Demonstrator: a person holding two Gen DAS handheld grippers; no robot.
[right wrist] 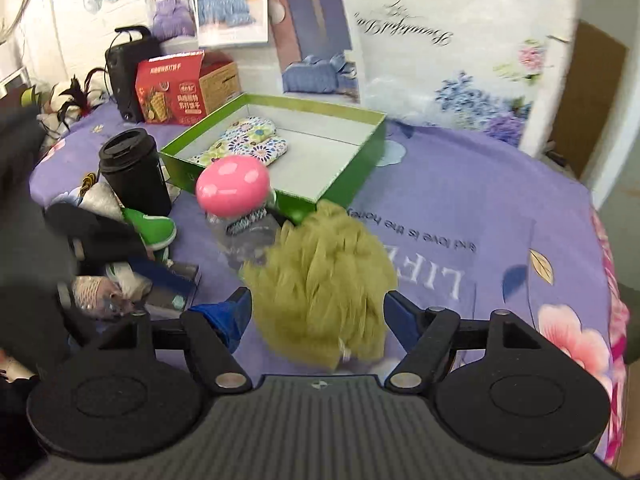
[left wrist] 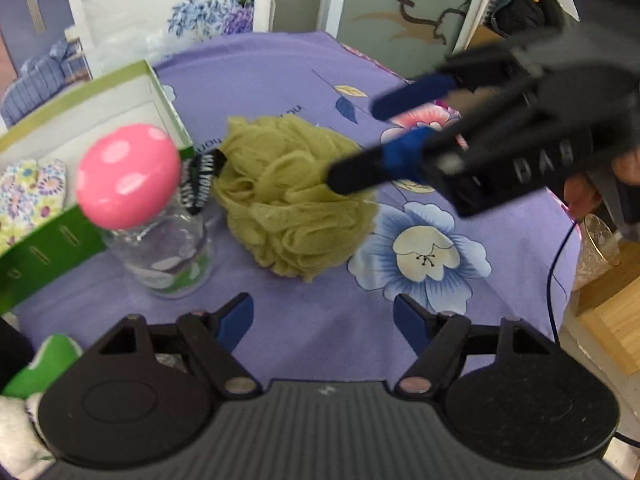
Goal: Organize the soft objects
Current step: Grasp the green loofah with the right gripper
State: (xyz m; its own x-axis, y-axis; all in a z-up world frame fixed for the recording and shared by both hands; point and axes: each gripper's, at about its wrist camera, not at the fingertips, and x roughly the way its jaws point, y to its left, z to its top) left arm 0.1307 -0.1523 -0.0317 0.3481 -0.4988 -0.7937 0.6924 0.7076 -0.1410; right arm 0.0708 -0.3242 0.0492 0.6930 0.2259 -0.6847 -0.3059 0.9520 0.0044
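Left wrist view: both claws apart over the green bath pouf, nothing clamped.
At far left the green box (left wrist: 160,92) holds floral mitts (left wrist: 32,188); right of it stands a pink-lidded jar (left wrist: 132,184), then the bath pouf (left wrist: 296,196) lying mid-worktop (left wrist: 260,68), a round ball with no long axis, strap (left wrist: 202,180) pointing left toward the jar. The left claw (left wrist: 324,320) hangs near, the right claw (left wrist: 360,144) just above the pouf. Best, I judge: pinch deep into the mesh, lift clear of the jar, then carry to the box.
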